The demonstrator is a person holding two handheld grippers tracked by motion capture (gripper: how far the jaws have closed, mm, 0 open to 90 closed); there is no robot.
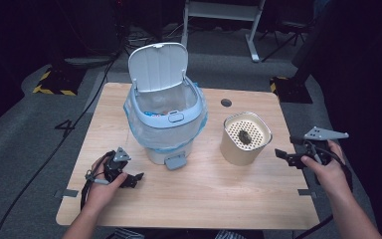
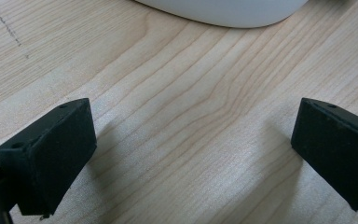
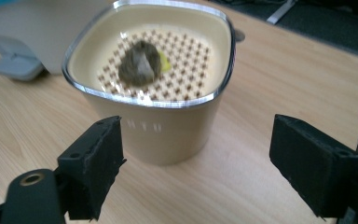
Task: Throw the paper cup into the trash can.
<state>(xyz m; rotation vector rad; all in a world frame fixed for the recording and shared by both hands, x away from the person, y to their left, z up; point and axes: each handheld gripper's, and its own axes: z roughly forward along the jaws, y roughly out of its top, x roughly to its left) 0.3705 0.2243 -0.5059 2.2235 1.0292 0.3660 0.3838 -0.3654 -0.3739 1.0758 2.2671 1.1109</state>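
Observation:
A beige container with a perforated insert stands right of centre on the wooden table. A dark lump lies on the insert, with a bit of yellow beside it. My right gripper is at the table's right edge, open, and points at the container from a short way off, its jaws apart from it. A white pedal bin with a plastic liner stands mid-table, its lid raised. My left gripper rests low on the table, left of the bin's base, open with bare wood between its jaws.
The bin's grey pedal juts toward the front, between the two grippers. A cable hole sits in the table behind the container. Bare wood runs along the front of the table. Cables and desk legs are on the floor beyond.

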